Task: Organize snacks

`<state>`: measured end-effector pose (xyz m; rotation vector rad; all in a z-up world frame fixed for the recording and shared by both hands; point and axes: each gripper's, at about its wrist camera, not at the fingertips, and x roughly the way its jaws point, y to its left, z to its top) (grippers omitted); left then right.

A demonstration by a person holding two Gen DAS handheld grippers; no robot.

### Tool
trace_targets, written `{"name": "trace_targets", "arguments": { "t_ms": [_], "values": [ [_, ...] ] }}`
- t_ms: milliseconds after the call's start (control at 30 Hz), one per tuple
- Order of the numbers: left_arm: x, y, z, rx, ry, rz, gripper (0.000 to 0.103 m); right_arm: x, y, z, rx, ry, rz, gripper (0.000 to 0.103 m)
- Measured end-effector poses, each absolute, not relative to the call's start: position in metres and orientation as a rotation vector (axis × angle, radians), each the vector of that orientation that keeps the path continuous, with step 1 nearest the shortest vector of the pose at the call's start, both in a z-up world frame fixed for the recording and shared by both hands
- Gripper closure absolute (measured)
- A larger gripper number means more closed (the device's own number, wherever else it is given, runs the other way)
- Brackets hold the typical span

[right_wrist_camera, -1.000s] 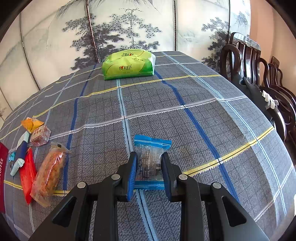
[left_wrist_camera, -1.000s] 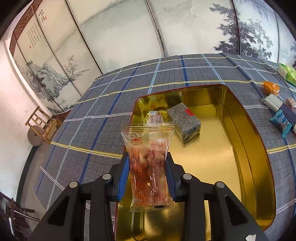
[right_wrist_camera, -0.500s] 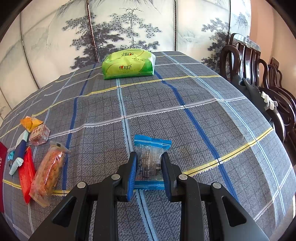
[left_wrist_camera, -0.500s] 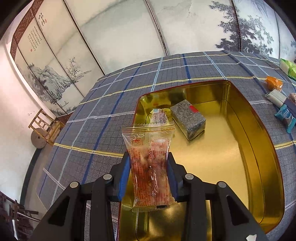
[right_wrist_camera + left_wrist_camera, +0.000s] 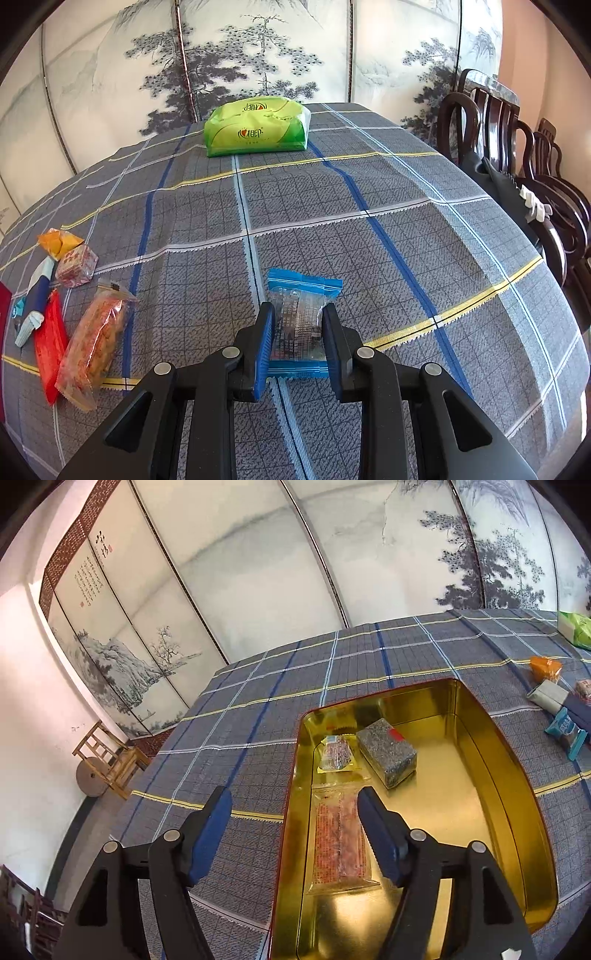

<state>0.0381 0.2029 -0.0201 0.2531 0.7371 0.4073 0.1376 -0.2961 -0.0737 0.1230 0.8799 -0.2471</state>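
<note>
My left gripper [image 5: 295,812] is open and empty above the near left corner of a gold tin [image 5: 517,790]. A long clear packet with red print [image 5: 340,838] lies flat on the tin's floor between my fingers. Beyond it lie a small clear wrapped snack [image 5: 335,754] and a grey speckled block [image 5: 388,751]. My right gripper [image 5: 299,332] is shut on a blue-edged clear snack packet [image 5: 301,314] over the checked tablecloth.
Loose snacks lie at the left of the right wrist view: an orange crumbly packet [image 5: 98,334], a red packet [image 5: 50,350], a blue-white stick [image 5: 37,295], a small pink cube [image 5: 75,266], an orange wrap [image 5: 57,240]. A green tissue pack [image 5: 258,127] lies far. Dark chairs [image 5: 517,147] stand right.
My left gripper has opened and let go of the red-print packet, which now lies in the tin. The right gripper has not moved.
</note>
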Motion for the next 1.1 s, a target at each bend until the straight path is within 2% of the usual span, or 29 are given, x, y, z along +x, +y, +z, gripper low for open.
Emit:
{"name": "trace_targets", "arguments": {
  "t_ms": [333,467,600,1100],
  "values": [
    [0.007,0.191,0.023,0.144,0.759,0.281,0.035,0.136,-0.298,-0.074,0.102,0.890,-0.258,0.076],
    [-0.012,0.181,0.053,0.123,0.738,0.249,0.022,0.134,-0.299,-0.074,0.098,0.896,-0.261,0.076],
    [-0.029,0.178,0.080,0.098,0.703,0.245,0.016,0.128,-0.298,-0.073,0.082,0.899,-0.268,0.076],
    [-0.072,0.163,0.135,0.106,0.562,0.241,0.016,0.100,-0.291,-0.061,0.106,0.864,-0.252,0.076]
  ]
}}
